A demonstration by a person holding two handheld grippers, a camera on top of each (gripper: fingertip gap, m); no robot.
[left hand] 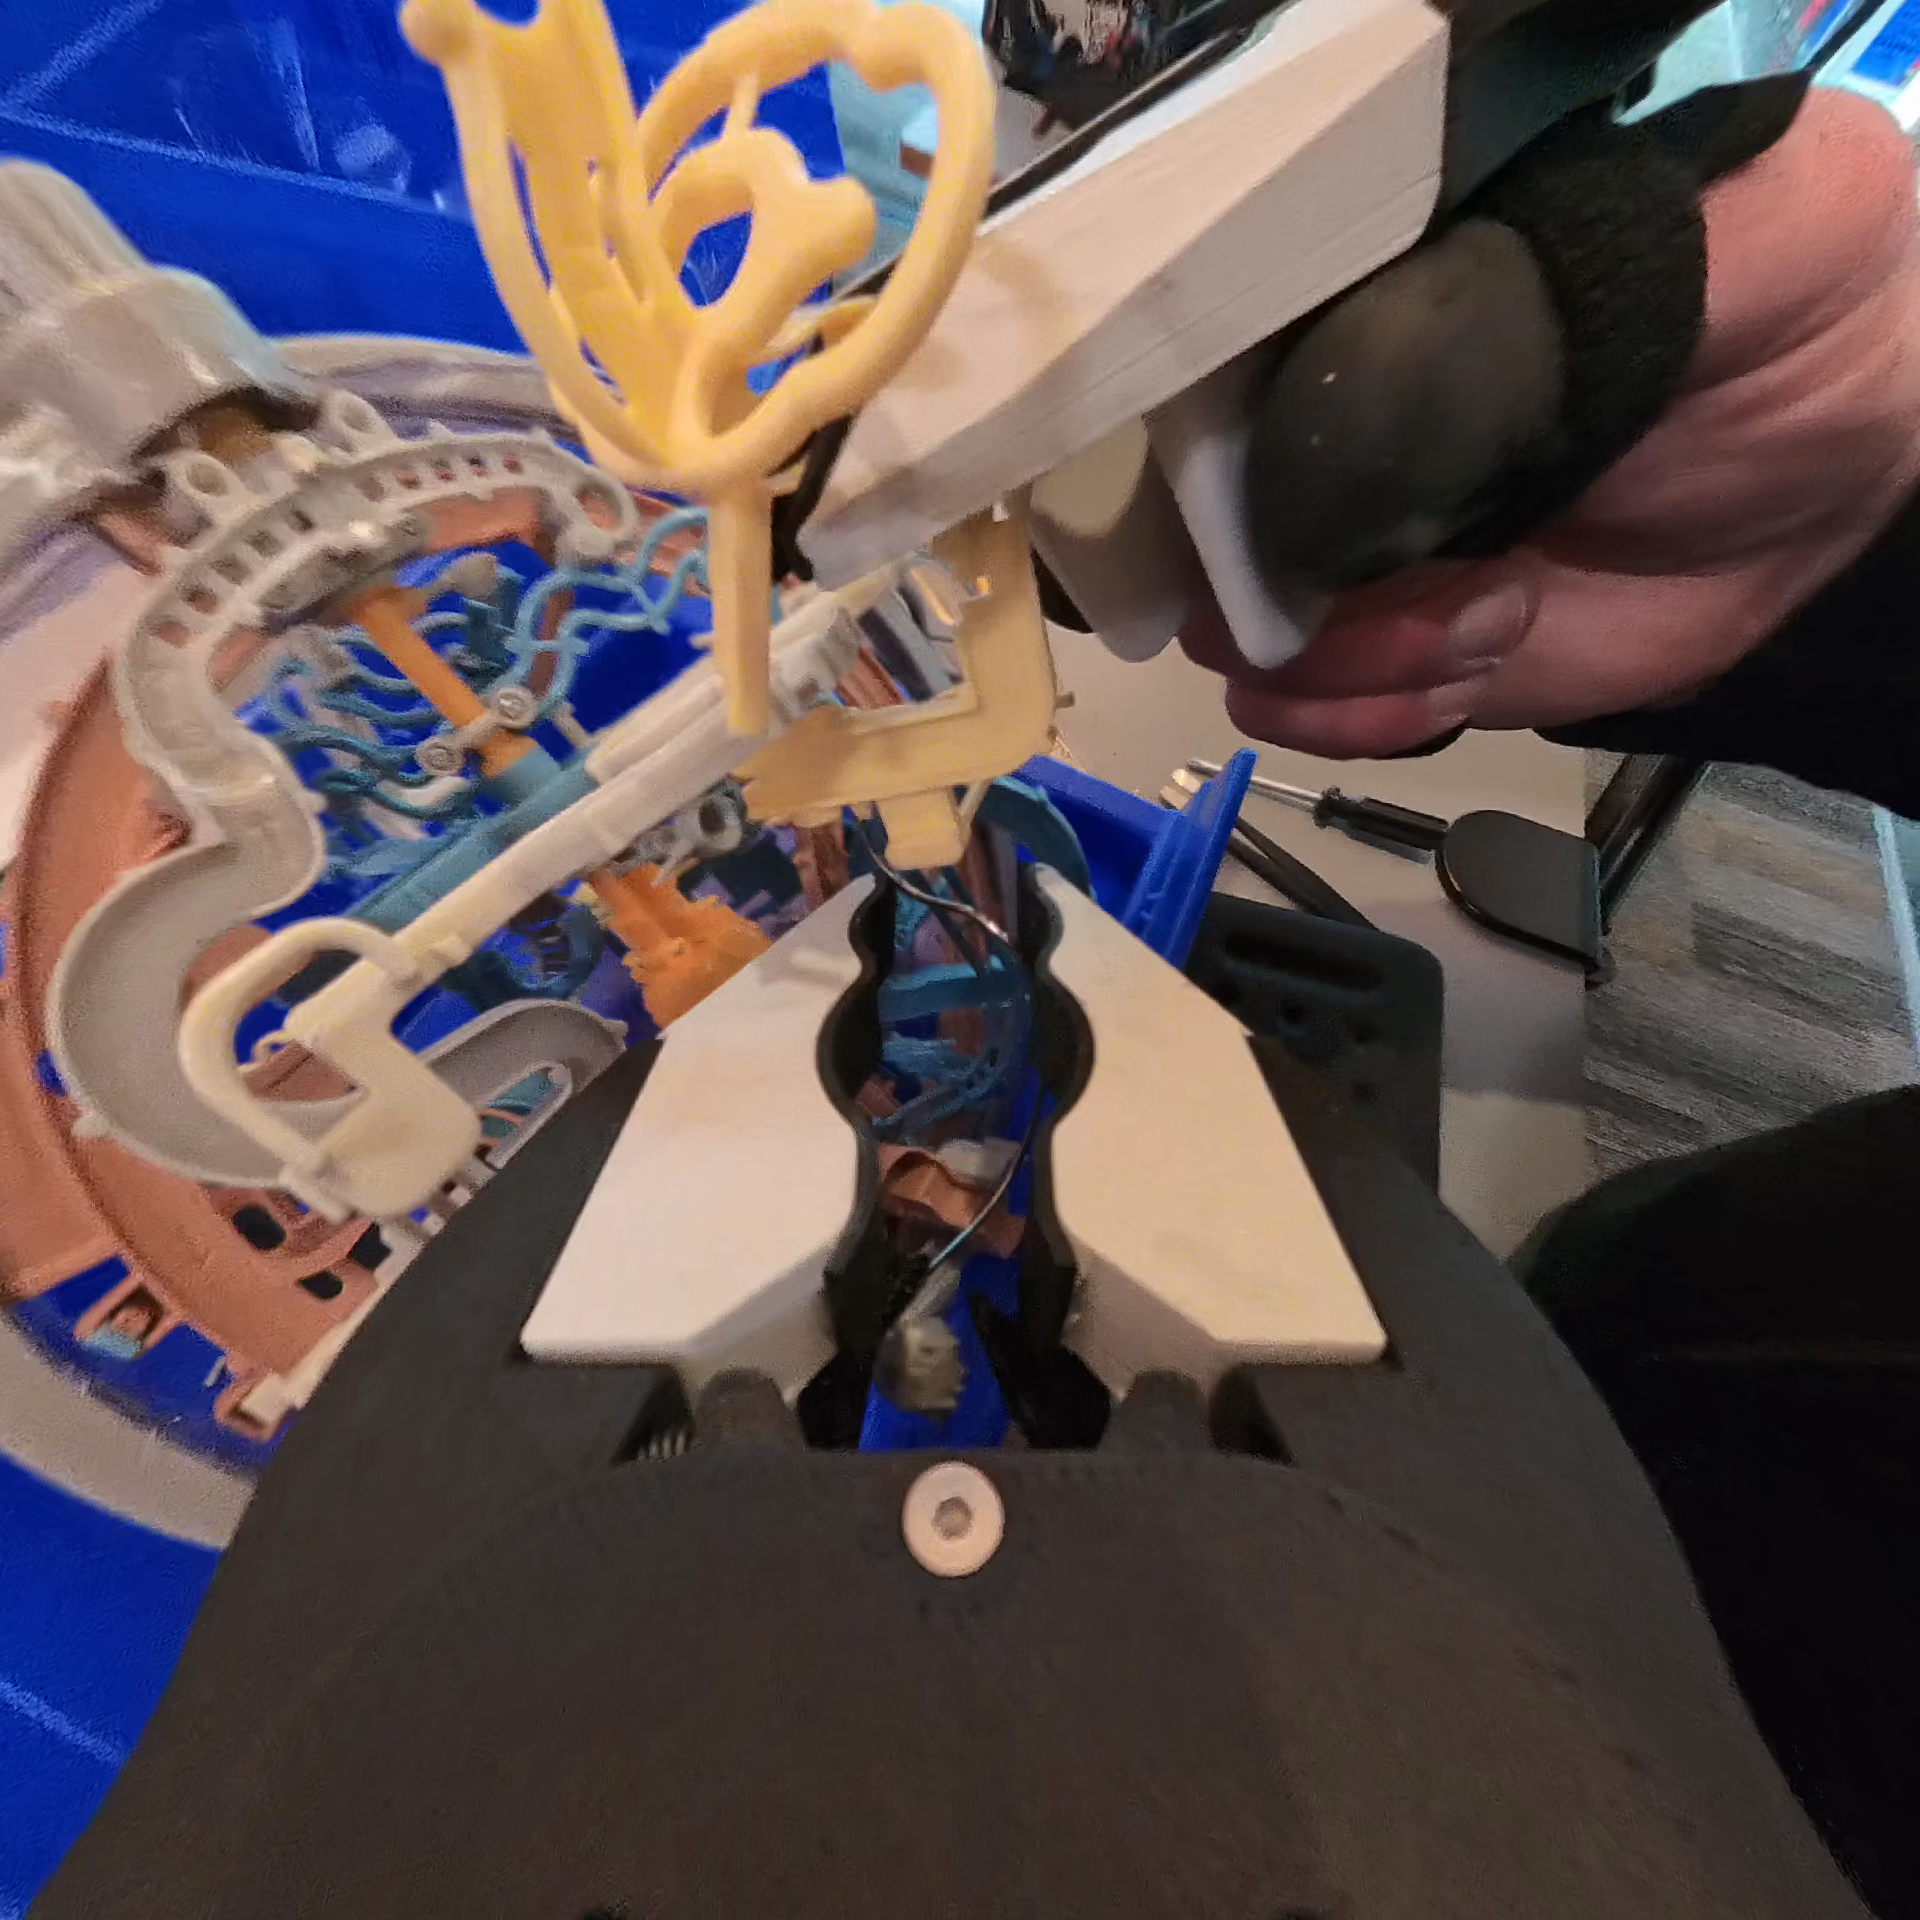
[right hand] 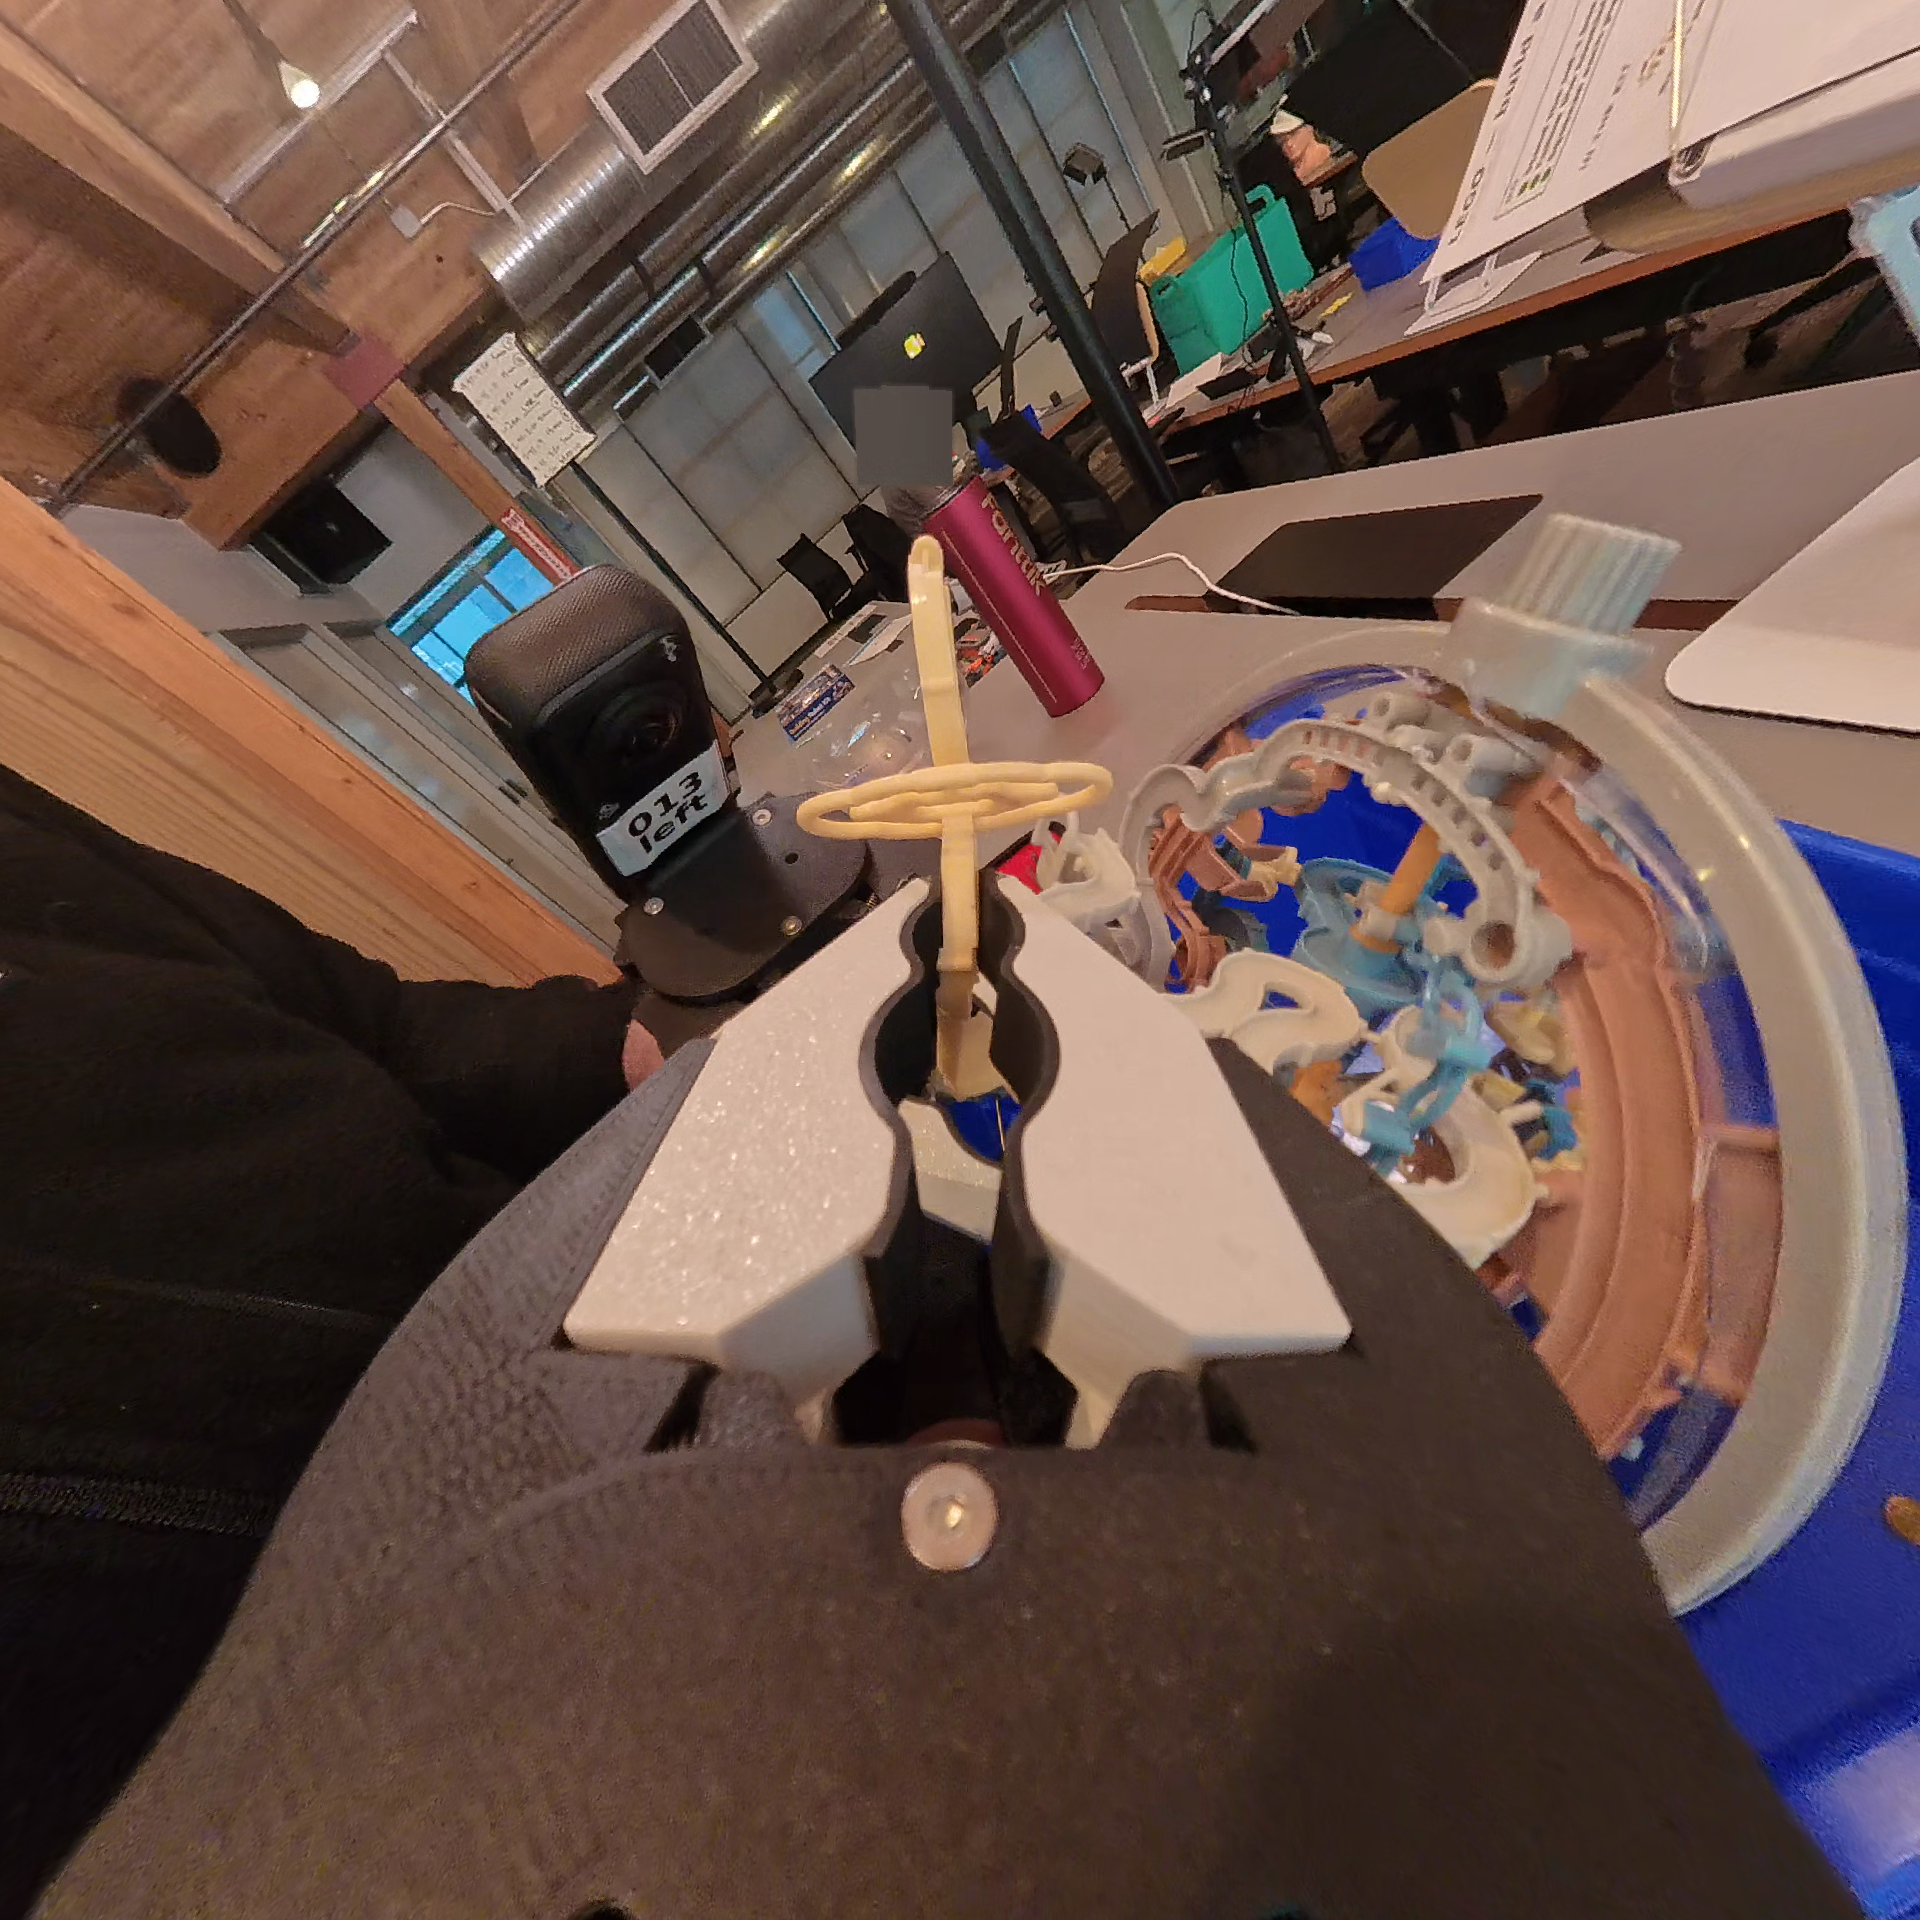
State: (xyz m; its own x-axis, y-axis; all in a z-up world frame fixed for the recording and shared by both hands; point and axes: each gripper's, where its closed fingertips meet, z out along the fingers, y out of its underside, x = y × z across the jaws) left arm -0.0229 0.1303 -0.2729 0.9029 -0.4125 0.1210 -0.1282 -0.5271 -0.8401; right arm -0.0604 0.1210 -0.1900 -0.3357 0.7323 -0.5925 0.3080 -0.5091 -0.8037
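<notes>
My right tool (right hand: 961, 940) is clenched on the thin stem of the cream ring part (right hand: 951, 805), left tool (left hand: 951, 904) nearly closed w/ nothing gripped, just below it; stem could snap/twist if I squeeze harder.

The hand-held gripper (right hand: 961, 914) has a black body and pale white fingers (right hand: 1143, 1143). The looped plastic piece (right hand: 951, 805) is cream-yellow. The bin (right hand: 1849, 935) is bright blue, the curved tracks (right hand: 1621, 1091) copper-brown, the ring (right hand: 1787, 1039) grey, the bottle (right hand: 1013, 613) magenta, the counter (right hand: 1351, 582) light grey.
</notes>
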